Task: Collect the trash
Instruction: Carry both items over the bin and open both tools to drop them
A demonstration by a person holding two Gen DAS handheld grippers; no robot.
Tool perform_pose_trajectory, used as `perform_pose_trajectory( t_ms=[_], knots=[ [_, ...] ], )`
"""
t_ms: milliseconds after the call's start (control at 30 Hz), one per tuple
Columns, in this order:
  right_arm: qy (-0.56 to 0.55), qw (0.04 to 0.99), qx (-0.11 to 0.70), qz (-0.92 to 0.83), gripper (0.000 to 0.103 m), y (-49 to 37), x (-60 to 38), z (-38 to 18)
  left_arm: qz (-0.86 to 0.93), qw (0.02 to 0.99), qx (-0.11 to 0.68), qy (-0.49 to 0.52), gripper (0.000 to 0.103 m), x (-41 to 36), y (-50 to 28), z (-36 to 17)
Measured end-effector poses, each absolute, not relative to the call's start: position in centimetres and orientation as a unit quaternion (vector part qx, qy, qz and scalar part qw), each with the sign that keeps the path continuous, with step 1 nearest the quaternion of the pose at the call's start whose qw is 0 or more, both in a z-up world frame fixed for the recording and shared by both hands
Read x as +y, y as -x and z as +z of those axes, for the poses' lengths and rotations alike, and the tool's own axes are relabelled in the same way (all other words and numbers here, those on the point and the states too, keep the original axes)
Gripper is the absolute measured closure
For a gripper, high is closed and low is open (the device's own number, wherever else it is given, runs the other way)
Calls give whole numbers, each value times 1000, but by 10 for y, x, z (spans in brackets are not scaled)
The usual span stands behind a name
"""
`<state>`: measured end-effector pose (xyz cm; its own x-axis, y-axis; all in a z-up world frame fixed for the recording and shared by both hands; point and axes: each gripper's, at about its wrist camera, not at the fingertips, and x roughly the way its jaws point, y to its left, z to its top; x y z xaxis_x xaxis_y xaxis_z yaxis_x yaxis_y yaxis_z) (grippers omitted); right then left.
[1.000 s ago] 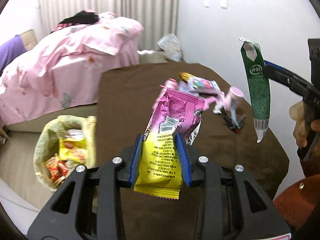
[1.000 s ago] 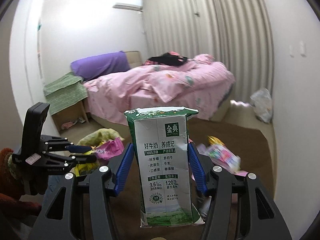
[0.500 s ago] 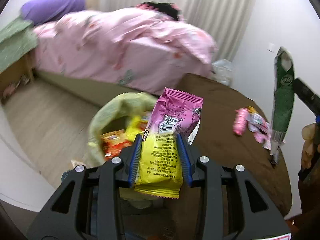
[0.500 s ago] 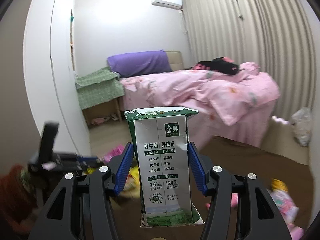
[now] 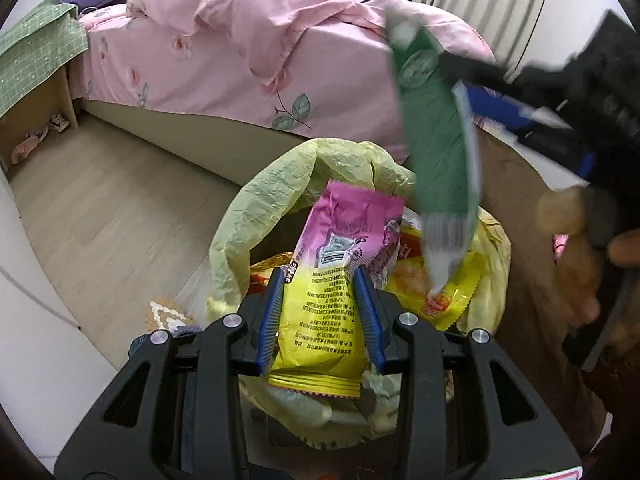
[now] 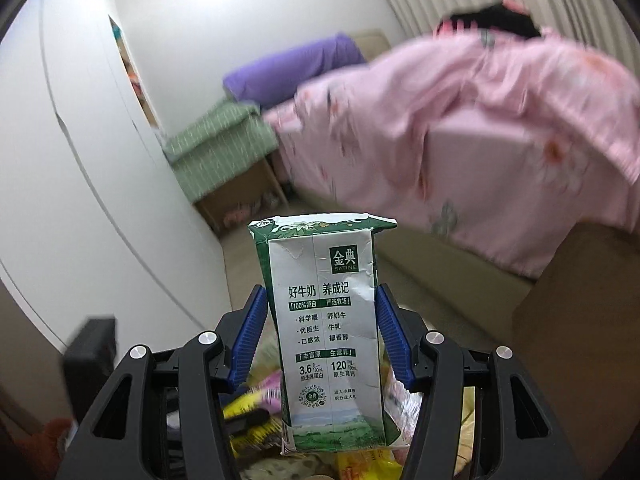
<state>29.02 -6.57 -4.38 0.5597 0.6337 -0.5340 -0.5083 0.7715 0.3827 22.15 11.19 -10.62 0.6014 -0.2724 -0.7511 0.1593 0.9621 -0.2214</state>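
Note:
My left gripper (image 5: 320,304) is shut on a pink and yellow snack wrapper (image 5: 332,280) and holds it over the open mouth of a pale yellow trash bag (image 5: 256,216) on the floor. Yellow and red wrappers (image 5: 444,292) lie inside the bag. My right gripper (image 6: 322,332) is shut on a flattened green and white milk carton (image 6: 328,340). In the left wrist view the carton (image 5: 436,148) hangs blurred above the bag's right side, with the right gripper (image 5: 532,92) reaching in from the upper right.
A bed with a pink floral quilt (image 5: 248,40) stands just behind the bag. The brown-covered table (image 5: 516,184) edges in at the right. A wooden bedside shelf under a green cloth (image 5: 36,64) stands at the far left, on a light wood floor (image 5: 104,216).
Both grippers have swung from the table toward the floor. The wrapper and the carton now hang over the trash bag, which was farther off before. Both grips are unchanged.

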Motion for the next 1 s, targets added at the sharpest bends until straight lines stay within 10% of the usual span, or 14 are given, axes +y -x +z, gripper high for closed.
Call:
perform_pose_trajectory(
  t_ms=[767,1000],
  knots=[
    [4,810,495,314,55,-294,-41,-111,-136,887,430,97,69,119,-222,-123],
    [-14,831,460,313,50,-274,-66,-82,-138,892,410,132,45,133,-211,-103]
  ],
)
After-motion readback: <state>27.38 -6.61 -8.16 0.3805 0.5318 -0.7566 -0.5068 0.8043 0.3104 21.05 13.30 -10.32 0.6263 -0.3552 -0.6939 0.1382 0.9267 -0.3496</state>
